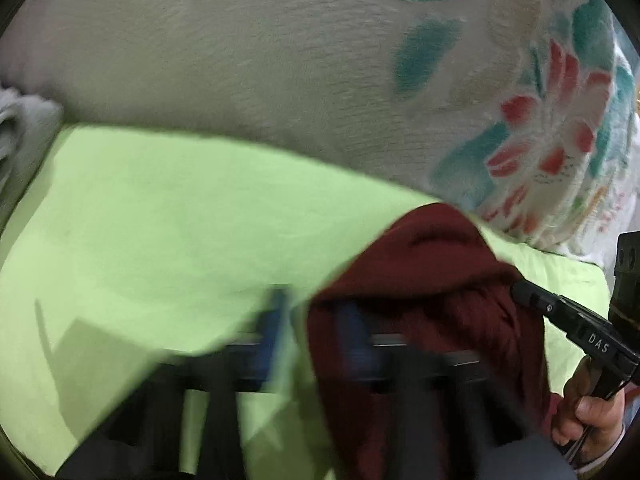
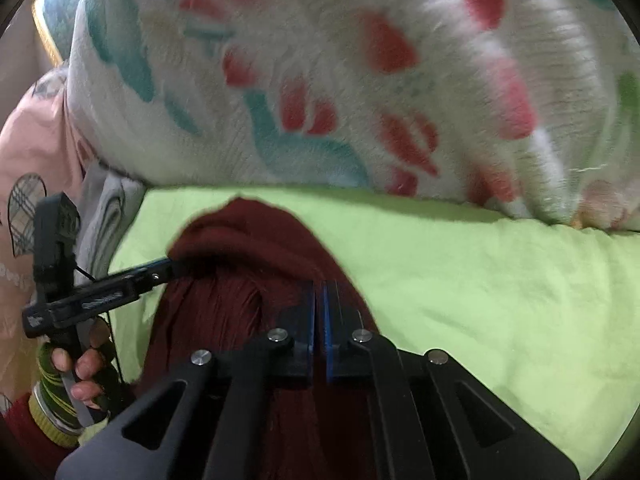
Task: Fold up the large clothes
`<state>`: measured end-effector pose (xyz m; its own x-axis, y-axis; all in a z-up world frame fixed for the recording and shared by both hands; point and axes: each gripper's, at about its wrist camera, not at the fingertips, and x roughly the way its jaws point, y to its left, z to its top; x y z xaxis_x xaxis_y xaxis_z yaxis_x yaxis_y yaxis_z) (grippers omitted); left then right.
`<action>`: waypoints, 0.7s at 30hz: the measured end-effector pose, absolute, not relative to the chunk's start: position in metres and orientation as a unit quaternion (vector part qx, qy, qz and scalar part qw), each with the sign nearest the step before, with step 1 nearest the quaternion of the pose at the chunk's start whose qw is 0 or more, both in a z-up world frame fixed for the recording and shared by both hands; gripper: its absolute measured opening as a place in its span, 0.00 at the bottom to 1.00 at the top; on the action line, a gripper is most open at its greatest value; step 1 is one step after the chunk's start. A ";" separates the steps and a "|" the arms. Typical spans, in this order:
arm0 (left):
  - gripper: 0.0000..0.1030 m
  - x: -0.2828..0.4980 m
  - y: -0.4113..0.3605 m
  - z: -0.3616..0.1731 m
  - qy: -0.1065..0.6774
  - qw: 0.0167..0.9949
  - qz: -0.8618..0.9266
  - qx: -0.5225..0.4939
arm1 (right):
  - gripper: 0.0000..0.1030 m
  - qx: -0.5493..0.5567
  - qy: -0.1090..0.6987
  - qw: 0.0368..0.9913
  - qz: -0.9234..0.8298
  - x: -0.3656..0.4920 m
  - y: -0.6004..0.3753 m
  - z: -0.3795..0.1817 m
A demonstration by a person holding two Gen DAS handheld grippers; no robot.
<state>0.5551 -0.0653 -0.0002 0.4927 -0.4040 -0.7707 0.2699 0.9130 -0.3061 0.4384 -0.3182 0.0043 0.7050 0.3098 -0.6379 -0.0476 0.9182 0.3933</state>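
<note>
Maroon garment (image 2: 224, 304) lies bunched on the green sheet (image 2: 480, 280) near its blanket-side edge; both jaws closed, right gripper (image 2: 320, 320) seemingly pinching it, left gripper (image 2: 170, 266) biting its fold.

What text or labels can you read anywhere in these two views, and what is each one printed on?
"DAS": white letters on the side of the right gripper, seen in the left wrist view.
Pale marking on the side of the left gripper, in the right wrist view: too blurred to read.
Nothing readable on the maroon garment, the green sheet or the floral blanket.
</note>
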 end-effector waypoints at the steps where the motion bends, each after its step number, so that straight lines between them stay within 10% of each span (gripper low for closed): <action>1: 0.03 0.554 -0.070 0.003 0.461 0.862 -0.201 -0.067 | 0.03 0.180 0.360 0.910 0.095 0.432 -0.322 0.011; 21: 0.02 0.292 -0.100 0.076 0.346 0.882 -0.319 0.012 | 0.03 0.166 0.281 0.945 0.030 0.160 -0.322 0.050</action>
